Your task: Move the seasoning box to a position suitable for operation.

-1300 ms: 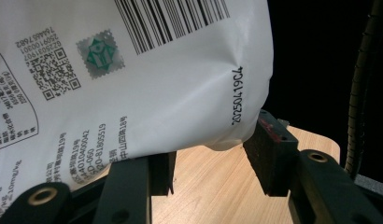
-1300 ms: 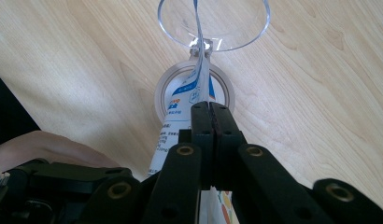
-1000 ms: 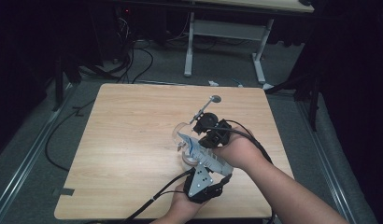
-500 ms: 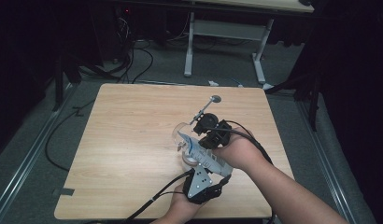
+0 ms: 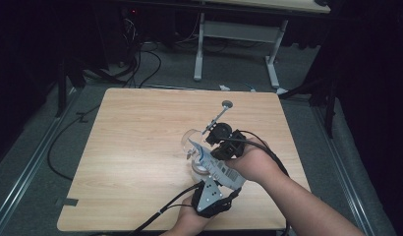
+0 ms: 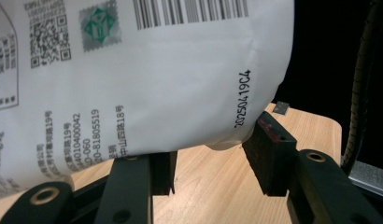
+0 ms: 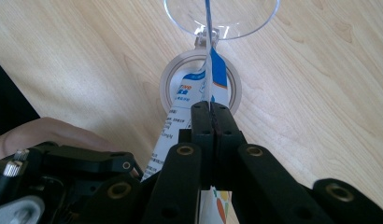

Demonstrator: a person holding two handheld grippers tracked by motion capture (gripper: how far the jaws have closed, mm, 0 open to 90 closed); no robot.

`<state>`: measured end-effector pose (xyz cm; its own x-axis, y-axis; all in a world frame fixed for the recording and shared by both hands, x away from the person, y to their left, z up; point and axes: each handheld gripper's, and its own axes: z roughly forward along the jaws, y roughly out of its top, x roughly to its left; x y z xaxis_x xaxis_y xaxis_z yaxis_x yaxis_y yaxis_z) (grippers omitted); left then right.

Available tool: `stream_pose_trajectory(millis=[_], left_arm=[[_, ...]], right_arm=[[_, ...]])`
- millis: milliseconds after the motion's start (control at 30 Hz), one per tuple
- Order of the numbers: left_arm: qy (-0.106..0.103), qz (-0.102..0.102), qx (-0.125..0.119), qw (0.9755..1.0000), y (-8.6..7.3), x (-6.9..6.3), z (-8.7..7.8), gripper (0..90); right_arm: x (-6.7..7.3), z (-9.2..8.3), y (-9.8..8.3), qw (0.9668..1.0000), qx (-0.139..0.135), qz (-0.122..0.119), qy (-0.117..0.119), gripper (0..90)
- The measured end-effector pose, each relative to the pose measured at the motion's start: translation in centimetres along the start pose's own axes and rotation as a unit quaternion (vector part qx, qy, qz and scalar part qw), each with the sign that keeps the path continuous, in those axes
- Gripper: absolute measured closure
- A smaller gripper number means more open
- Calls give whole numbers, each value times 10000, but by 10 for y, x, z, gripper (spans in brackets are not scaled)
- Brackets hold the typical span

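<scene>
While right tongs (image 7: 211, 109) pinch the packet (image 6: 147, 84) edge, left tongs (image 6: 210, 161) straddle its corner, unclamped.

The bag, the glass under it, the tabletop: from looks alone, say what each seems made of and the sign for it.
Bag: probably plastic film, white, faintly glossy; printed barcode, soft creases.
Glass: clear glass or plastic, hard to tell; the wood shows through it.
Tabletop: pale wood or wood-look laminate, matte; visible grain lines.

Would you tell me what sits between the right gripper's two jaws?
In the right gripper view, the right gripper pinches the white packet's thin edge, above a clear glass.
</scene>
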<state>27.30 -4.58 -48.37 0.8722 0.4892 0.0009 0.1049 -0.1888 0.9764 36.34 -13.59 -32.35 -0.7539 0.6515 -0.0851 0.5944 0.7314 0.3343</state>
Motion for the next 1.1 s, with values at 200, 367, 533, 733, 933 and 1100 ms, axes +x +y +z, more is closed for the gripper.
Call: stream_pose_trajectory(millis=[200,367,533,733,933,1100], left_arm=[[-27,43,73,10000,-6,-1,1,567],[-10,43,107,9999,-9,1,0,568],[-3,35,119,9999,-11,2,-1,567],[7,32,163,9999,-13,3,-1,567],[25,67,226,9997,-17,4,-2,566],[45,63,247,9997,-19,5,-2,565]], right_arm=[[0,2,-5,10000,39,22,28,900],[-1,2,-6,10000,39,39,33,900],[-2,1,-6,10000,35,51,37,899],[-2,-2,-7,10000,63,66,23,899],[-2,-2,-8,9999,100,105,48,899],[-2,-3,-9,9999,113,116,41,899]])
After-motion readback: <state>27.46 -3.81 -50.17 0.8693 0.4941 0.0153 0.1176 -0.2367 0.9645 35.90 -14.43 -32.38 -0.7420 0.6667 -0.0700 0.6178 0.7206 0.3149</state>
